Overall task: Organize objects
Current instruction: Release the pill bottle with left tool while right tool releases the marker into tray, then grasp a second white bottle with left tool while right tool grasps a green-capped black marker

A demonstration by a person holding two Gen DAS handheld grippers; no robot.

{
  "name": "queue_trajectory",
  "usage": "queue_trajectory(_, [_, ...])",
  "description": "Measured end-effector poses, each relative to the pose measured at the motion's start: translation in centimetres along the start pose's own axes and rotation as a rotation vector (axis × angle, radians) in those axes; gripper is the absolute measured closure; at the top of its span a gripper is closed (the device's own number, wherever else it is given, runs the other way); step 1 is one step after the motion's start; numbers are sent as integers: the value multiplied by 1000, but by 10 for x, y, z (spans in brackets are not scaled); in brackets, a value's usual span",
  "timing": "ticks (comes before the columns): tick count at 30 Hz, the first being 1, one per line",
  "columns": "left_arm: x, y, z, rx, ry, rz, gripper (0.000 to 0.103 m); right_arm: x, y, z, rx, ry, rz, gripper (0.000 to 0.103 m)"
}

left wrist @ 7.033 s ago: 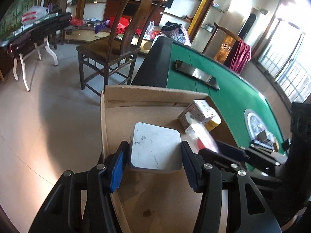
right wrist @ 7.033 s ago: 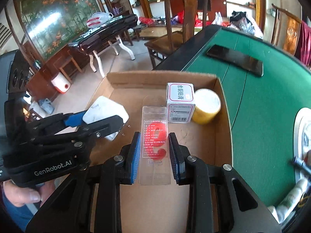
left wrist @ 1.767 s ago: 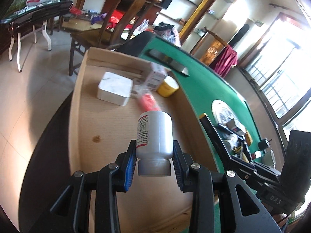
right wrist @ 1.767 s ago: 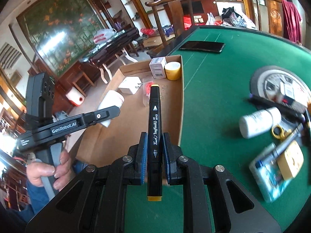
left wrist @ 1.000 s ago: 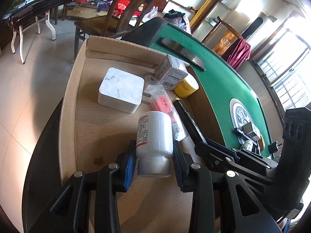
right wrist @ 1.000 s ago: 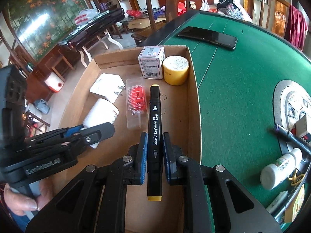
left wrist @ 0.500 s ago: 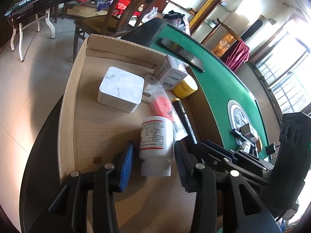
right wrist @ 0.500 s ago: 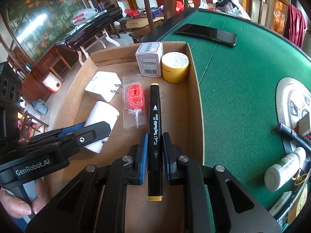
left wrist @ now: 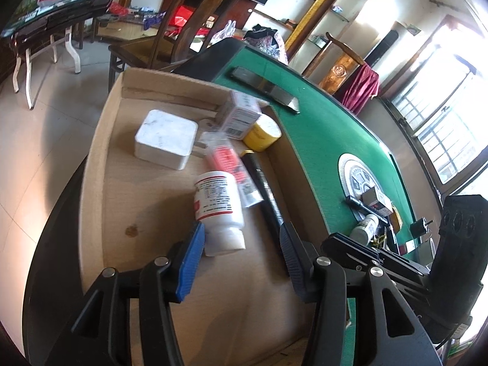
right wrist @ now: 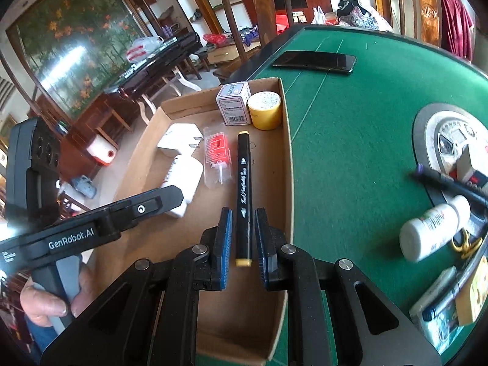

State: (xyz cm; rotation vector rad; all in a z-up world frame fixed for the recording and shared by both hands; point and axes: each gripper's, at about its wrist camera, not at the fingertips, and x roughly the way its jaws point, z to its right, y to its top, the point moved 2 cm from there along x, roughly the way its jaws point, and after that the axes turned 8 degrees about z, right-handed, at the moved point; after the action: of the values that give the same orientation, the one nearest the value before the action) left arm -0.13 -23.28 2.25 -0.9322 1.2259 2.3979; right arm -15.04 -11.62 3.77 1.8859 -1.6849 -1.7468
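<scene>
A cardboard box [left wrist: 91, 164] [right wrist: 286, 164] lies on the green table. In it lie a white charger [left wrist: 166, 138] [right wrist: 180, 140], a clear packet with a red label [left wrist: 227, 160] [right wrist: 216, 152], a small white carton [left wrist: 242, 114] [right wrist: 233, 106], a yellow tape roll [left wrist: 262, 132] [right wrist: 265, 109], a white bottle [left wrist: 219, 210] [right wrist: 183, 180] and a black marker [right wrist: 243, 189] [left wrist: 265, 189]. My left gripper [left wrist: 241, 250] is open, just behind the bottle's cap. My right gripper [right wrist: 242, 241] is open, its pads either side of the marker's near end.
A black phone [right wrist: 315, 61] [left wrist: 263, 84] lies on the felt beyond the box. At the right, on and near a round tray [right wrist: 427, 134], lie another white bottle [right wrist: 433, 228], a purple pen [right wrist: 448, 181] and other small items. A wooden chair [left wrist: 170, 45] stands behind the table.
My left gripper has opened wider and drawn back from the white bottle, which now lies in the box. My right gripper has opened and let go of the marker, now lying in the box.
</scene>
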Motion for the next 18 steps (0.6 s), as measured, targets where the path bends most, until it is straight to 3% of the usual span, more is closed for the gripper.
queue_trajectory(12, [6, -12, 48, 114, -19, -33, 51, -34, -9, 30, 57, 43, 42, 88])
queue_trajectory(18, [10, -20, 90, 203, -56, -50, 51, -72, -11, 70, 120, 47, 116, 88])
